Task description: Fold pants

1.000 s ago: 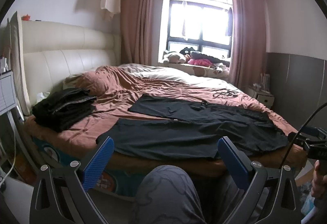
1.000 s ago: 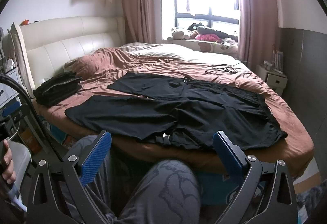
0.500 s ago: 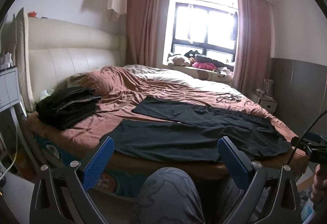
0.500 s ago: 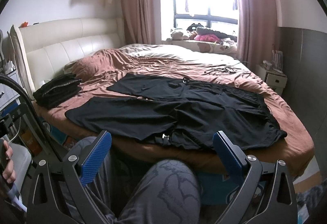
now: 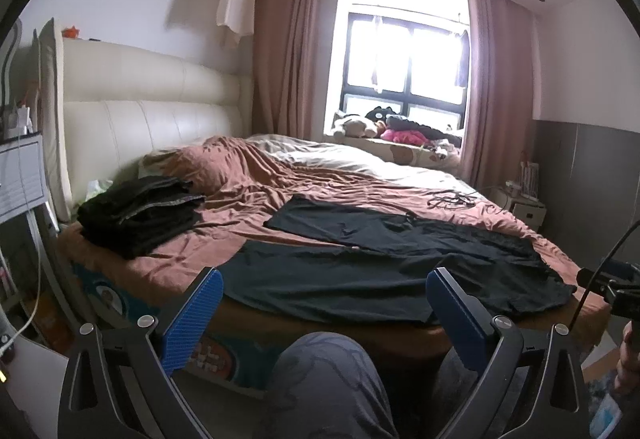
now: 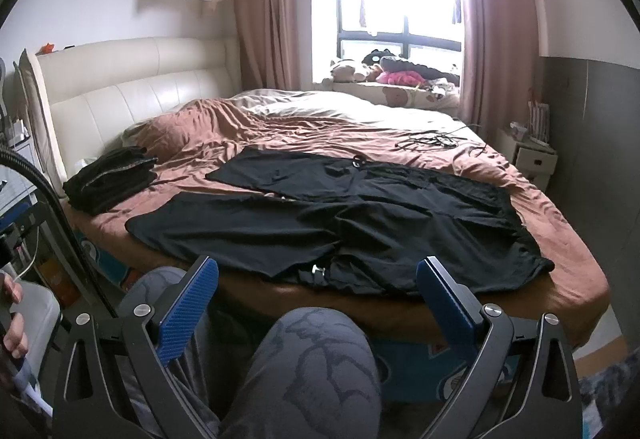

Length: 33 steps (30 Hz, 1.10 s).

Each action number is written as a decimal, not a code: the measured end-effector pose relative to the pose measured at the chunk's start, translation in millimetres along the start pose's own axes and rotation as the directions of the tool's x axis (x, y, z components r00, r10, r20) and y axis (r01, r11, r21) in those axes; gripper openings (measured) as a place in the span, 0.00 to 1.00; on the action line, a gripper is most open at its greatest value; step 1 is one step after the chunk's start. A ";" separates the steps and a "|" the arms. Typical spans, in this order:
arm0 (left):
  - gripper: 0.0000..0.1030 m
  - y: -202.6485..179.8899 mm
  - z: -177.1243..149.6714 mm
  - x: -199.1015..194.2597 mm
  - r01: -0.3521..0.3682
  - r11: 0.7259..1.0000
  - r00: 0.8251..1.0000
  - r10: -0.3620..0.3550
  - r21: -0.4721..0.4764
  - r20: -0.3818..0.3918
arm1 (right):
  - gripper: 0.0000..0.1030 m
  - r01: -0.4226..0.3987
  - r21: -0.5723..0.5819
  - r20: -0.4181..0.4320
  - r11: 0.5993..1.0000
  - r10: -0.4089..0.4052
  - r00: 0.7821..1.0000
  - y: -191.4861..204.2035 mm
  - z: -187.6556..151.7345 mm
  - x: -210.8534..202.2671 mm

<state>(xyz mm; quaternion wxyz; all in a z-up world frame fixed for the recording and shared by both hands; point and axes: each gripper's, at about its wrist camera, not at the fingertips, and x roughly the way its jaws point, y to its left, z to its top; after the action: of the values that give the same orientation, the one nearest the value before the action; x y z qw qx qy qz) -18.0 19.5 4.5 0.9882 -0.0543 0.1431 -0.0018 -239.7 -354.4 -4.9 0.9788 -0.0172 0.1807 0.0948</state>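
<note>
Here no readable writing shows; the print on the bed side panel (image 6: 436,357) is too blurred. The left gripper (image 5: 323,313) has its jaws wide open, holding nothing, above the person's knee (image 5: 328,375). The right gripper (image 6: 316,301) is the same, jaws wide apart and empty. The black pants (image 6: 352,223) lie spread flat on the brown bedsheet (image 6: 552,279), near a folded dark pile (image 6: 108,181) by the headboard (image 6: 120,91).

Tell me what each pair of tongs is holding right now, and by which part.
Nothing is held. The left tongs and right tongs are both open, short of the bed, and the black pants lie spread flat on the brown bedsheet, untouched.
</note>
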 end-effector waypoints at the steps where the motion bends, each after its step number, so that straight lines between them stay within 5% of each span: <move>1: 1.00 -0.6 0.5 -0.5 0.006 1.000 1.000 -0.006 0.002 0.002 | 0.97 0.002 -0.001 0.001 1.000 -0.002 1.000 -0.2 -0.7 -0.5; 33: 1.00 17.1 5.5 15.1 -0.021 0.999 0.999 0.020 -0.032 -0.038 | 0.97 -0.015 0.015 -0.019 1.000 0.015 1.000 -5.1 3.7 12.8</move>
<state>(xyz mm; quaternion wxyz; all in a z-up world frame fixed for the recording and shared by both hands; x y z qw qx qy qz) -2.2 36.8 3.6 0.9843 -0.0686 0.1625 0.0097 -225.7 -356.9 -5.9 0.9764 -0.0093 0.1912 0.1004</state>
